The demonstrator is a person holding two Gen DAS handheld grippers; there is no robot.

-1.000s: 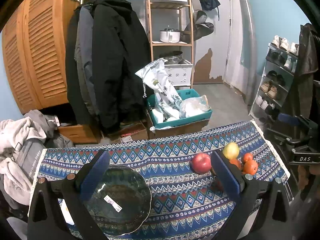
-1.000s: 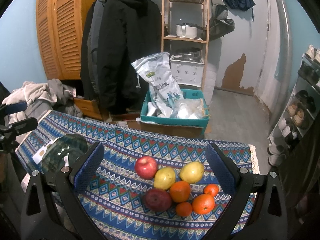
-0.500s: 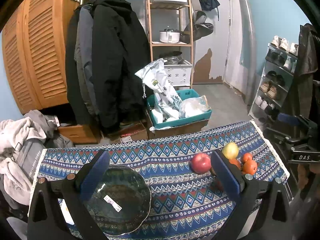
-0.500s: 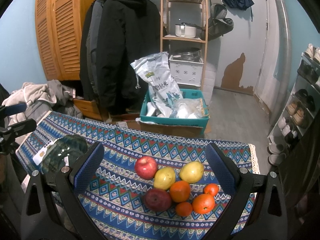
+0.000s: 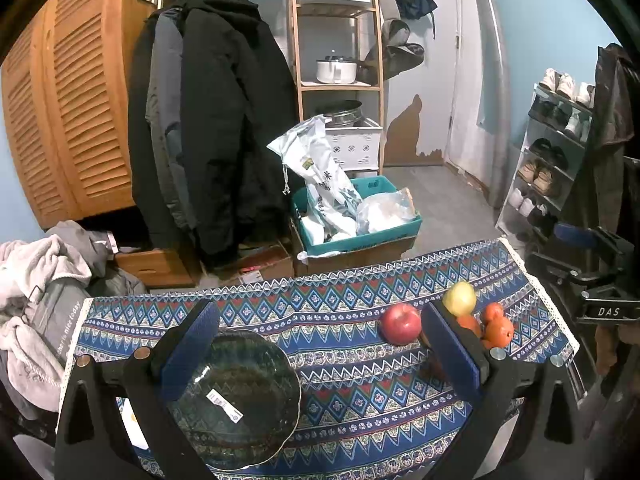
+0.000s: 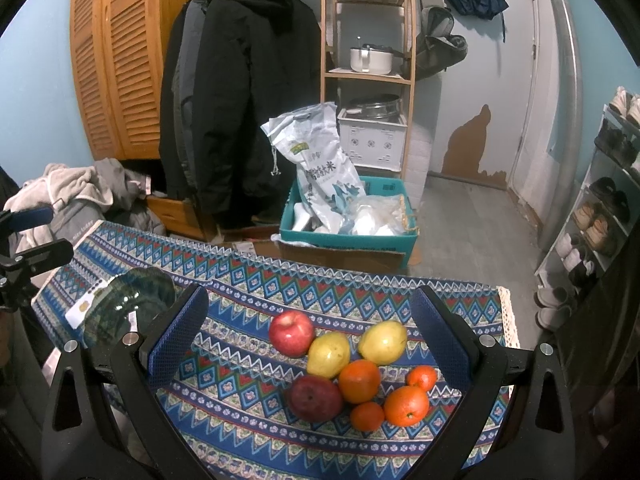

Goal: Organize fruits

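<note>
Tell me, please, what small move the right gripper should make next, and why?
Probably lower the right gripper, open and empty, onto the red apple. It lies at the pile's edge nearest the empty green bowl, which sits below the left gripper.

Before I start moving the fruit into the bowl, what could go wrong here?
The fruit pile is packed tight, pieces touching, so lifting one may roll its neighbours. The small orange lies nearest the fringed cloth edge and could drop off. The glass bowl sits at the table's near edge, close under the open left hand-held gripper; a bump may shift it.
</note>
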